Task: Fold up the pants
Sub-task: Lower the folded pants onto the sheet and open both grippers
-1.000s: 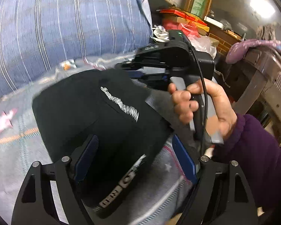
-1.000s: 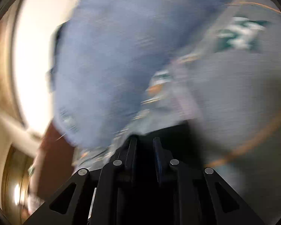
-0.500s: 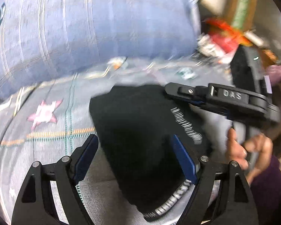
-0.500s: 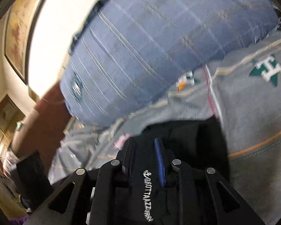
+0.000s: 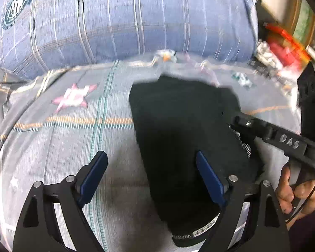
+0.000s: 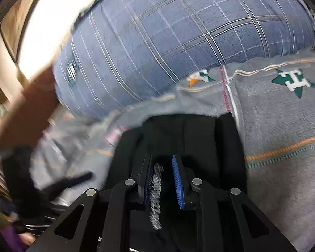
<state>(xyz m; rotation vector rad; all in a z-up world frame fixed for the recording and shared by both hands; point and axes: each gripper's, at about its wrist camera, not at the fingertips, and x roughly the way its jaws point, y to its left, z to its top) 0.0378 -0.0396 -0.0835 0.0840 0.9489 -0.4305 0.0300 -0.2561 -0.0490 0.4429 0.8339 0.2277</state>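
The black pants (image 5: pixel 184 130) lie folded into a compact bundle on the grey blanket (image 5: pixel 73 138). My left gripper (image 5: pixel 151 168) is open and empty, its right finger above the pants' left part. My right gripper (image 5: pixel 233 117) reaches in from the right, its tip at the pants' right edge. In the right wrist view the right gripper (image 6: pixel 163 174) has its jaws a little apart over the pants (image 6: pixel 189 136), with the white lettering (image 6: pixel 156 197) between them; no fabric is pinched.
A big blue plaid pillow (image 5: pixel 124 21) lies behind the pants, also in the right wrist view (image 6: pixel 178 42). Red and white clutter (image 5: pixel 281 50) sits at the far right. The blanket has star prints (image 6: pixel 292 82) and an orange stitched line (image 6: pixel 283 149).
The right gripper lowered the pants onto the blanket and its jaws parted. The left gripper drew back to the left, its jaws open throughout. The pants now lie flat.
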